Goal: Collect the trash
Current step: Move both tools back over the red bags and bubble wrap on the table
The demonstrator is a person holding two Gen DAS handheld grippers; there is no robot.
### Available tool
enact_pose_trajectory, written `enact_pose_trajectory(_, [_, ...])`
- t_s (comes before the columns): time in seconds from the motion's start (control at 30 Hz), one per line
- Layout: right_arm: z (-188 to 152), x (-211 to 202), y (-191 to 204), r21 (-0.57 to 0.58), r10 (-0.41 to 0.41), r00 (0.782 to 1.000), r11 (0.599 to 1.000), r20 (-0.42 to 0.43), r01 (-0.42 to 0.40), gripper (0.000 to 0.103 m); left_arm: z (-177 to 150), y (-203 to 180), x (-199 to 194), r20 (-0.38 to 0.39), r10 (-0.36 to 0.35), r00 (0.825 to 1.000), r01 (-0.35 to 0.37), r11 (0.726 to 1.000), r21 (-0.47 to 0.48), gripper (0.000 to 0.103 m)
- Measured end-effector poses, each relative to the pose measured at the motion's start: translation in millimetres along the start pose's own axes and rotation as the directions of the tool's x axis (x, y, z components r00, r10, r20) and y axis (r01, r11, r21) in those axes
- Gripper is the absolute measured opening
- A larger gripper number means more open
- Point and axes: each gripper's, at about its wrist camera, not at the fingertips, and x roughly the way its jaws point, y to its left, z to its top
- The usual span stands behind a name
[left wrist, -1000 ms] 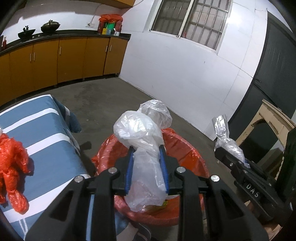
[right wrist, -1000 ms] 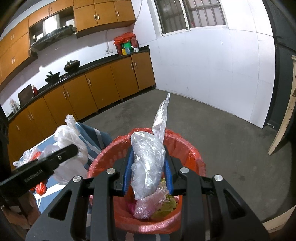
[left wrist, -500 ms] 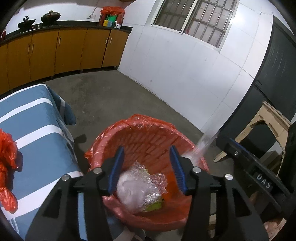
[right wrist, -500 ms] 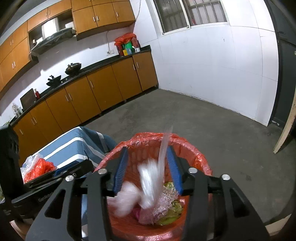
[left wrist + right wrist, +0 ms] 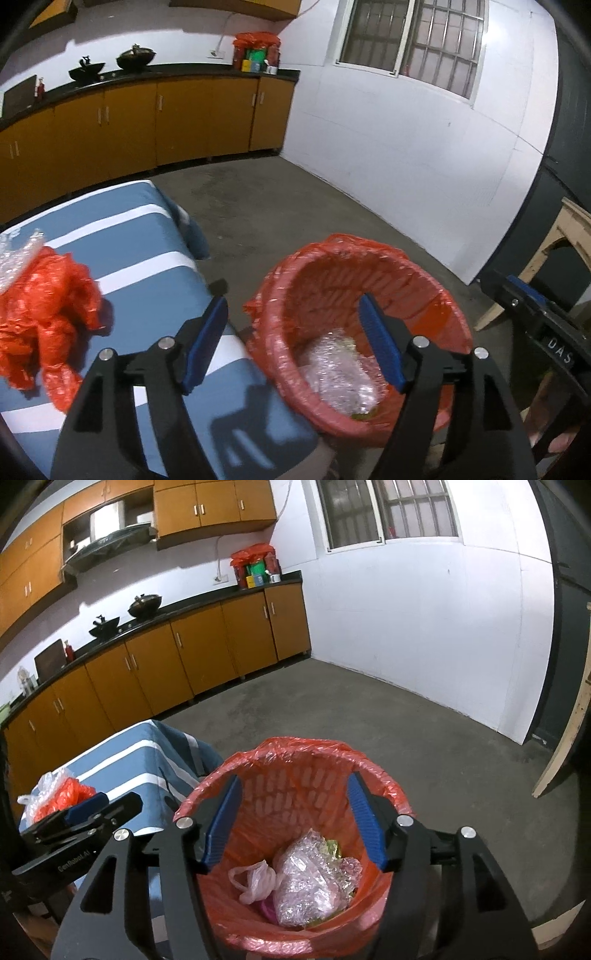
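Both tools tilt downward over the rim of a bin. The right tool [image 5: 293, 821] hangs right above the bin's mouth, its blue pads [image 5: 364, 821] spread apart and opening further, with nothing between them; only the bin's inside shows through the gap. The left tool [image 5: 293, 347] sits a little to the side, one pad over the striped tabletop [image 5: 122, 236] and the other over the bin, its jaws also wide and opening, gripping nothing. Each tool shows at the edge of the other's view. The bin [image 5: 332, 755] is a red plastic basket lined with a red bag, standing on the grey floor [image 5: 369, 716] just beside the tabletop's corner. Inside it lie crumpled clear plastic wrap [image 5: 310, 890], a small pale plastic bag [image 5: 255, 882] and some yellow-green scraps beneath. On the blue-and-white tabletop a crumpled red plastic bag [image 5: 40, 314] rests with a piece of clear bubble wrap [image 5: 16, 254] touching it.
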Motion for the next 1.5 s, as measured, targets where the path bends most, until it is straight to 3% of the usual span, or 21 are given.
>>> enact_pose_trajectory(0.27, [-1.9, -2.6, 19.1, -0.064, 0.016, 1.0, 0.998, 0.001, -0.016, 0.06, -6.8, 24.9, -19.8, 0.026, 0.076, 0.997, -0.075, 0.997, -0.023, 0.073])
enact_pose_trajectory(0.53, [-4.7, -4.9, 47.2, -0.117, 0.072, 0.997, 0.99, -0.005, -0.072, 0.06, -13.0, 64.6, -52.9, 0.07, 0.192, 0.979, -0.187, 0.98, -0.074, 0.074])
enact_pose_trajectory(0.67, [-7.0, -3.7, 68.7, -0.143, 0.119, 0.993, 0.982, -0.019, -0.12, 0.06, -20.4, 91.9, -76.6, 0.118, 0.283, 0.952, -0.271, 0.956, -0.111, 0.079])
enact_pose_trajectory(0.87, [-12.1, 1.3, 112.1, -0.202, 0.2, 0.978, 0.957, -0.051, -0.206, 0.06, -38.8, 143.7, -120.9, 0.159, 0.438, 0.885, -0.416, 0.896, -0.153, 0.081])
enact_pose_trajectory(1.07, [-23.2, 14.1, 173.0, -0.266, 0.291, 0.951, 0.913, -0.106, -0.309, 0.06, -60.4, 207.9, -164.7, 0.136, 0.575, 0.807, -0.518, 0.8, -0.304, 0.082])
enact_pose_trajectory(1.13, [-27.4, 22.4, 196.4, -0.274, 0.323, 0.937, 0.896, -0.136, -0.349, 0.06, -67.0, 224.7, -176.3, 0.126, 0.6, 0.79, -0.532, 0.773, -0.345, 0.083])
enact_pose_trajectory(1.33, [-42.1, 46.5, 255.4, -0.27, 0.381, 0.899, 0.862, -0.218, -0.43, 0.06, -85.9, 252.7, -206.6, 0.112, 0.649, 0.753, -0.561, 0.721, -0.406, 0.085])
enact_pose_trajectory(1.5, [-60.7, 63.4, 298.2, -0.309, 0.37, 0.887, 0.84, -0.276, -0.446, 0.06, -97.6, 271.0, -221.4, 0.093, 0.666, 0.74, -0.57, 0.694, -0.439, 0.086])
